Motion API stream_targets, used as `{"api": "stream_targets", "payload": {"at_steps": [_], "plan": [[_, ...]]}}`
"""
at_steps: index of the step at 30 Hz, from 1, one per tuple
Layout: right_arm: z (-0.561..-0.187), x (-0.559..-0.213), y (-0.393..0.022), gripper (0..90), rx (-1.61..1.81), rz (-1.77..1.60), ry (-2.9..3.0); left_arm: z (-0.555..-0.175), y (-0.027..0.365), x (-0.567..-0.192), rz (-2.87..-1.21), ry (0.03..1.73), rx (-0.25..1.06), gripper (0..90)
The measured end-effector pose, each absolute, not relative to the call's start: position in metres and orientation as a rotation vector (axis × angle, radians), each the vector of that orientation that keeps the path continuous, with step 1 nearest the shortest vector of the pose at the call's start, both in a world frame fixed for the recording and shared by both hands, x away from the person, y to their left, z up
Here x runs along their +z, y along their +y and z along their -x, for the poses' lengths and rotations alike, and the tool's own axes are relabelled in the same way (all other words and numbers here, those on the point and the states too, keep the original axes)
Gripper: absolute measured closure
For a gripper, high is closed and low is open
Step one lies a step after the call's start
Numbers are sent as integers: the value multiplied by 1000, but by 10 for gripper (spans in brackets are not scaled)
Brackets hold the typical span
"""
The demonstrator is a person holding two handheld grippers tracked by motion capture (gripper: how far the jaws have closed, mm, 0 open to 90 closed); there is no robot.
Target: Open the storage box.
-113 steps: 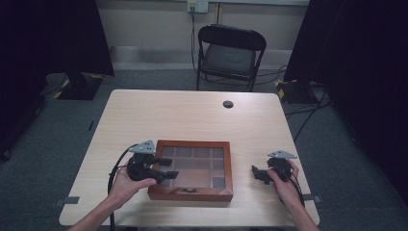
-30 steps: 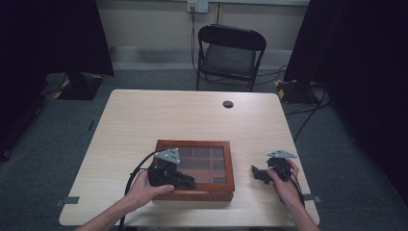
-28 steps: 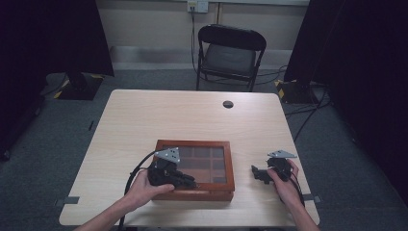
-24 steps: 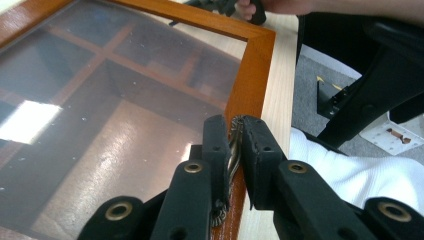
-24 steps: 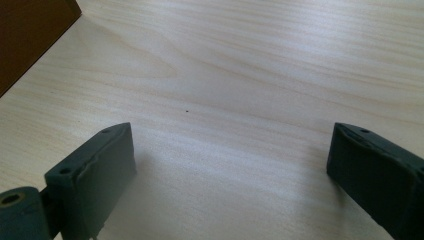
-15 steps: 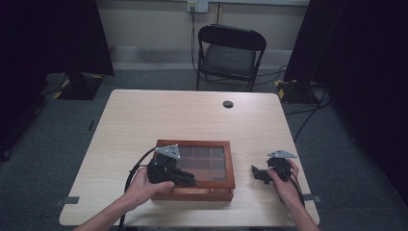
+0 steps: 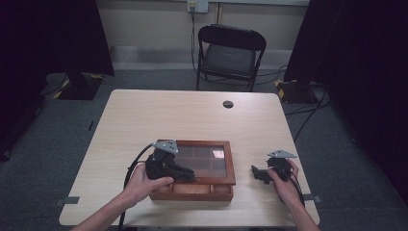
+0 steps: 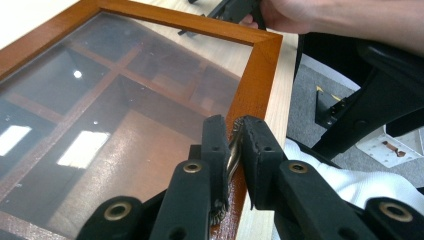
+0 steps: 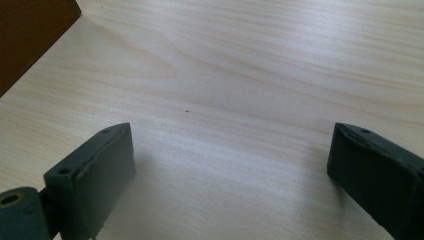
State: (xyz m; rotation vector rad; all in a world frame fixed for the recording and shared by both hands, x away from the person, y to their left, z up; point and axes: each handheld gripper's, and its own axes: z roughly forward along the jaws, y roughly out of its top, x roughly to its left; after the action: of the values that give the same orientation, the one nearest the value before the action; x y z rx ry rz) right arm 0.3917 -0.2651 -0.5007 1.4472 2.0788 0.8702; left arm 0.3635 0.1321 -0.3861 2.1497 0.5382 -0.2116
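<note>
1. The left gripper [image 8: 234, 150] has its jaws nearly together, clamped on a small metal clasp [image 8: 233, 145] at the near edge of the glass lid [image 8: 115, 100]; the right gripper [image 9: 230, 175] rests with jaws wide apart over bare table [image 9: 240, 65], holding nothing.
2. The wooden box [image 7: 192, 168] sits near the table's near edge, directly under the left gripper [image 7: 190, 174]; the right gripper [image 7: 257, 173] lies to its right, apart from it.
3. The box is reddish-brown with a glass-paned lid (compartments show through); the lid is raised slightly at the near side.
</note>
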Motion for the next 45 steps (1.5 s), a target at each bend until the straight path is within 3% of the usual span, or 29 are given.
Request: {"api": "stream_targets", "payload": {"at_steps": [45], "plan": [[-393, -501, -265, 33, 871, -1449, 2082, -387, 135, -347, -2134, 529, -212, 809]]}}
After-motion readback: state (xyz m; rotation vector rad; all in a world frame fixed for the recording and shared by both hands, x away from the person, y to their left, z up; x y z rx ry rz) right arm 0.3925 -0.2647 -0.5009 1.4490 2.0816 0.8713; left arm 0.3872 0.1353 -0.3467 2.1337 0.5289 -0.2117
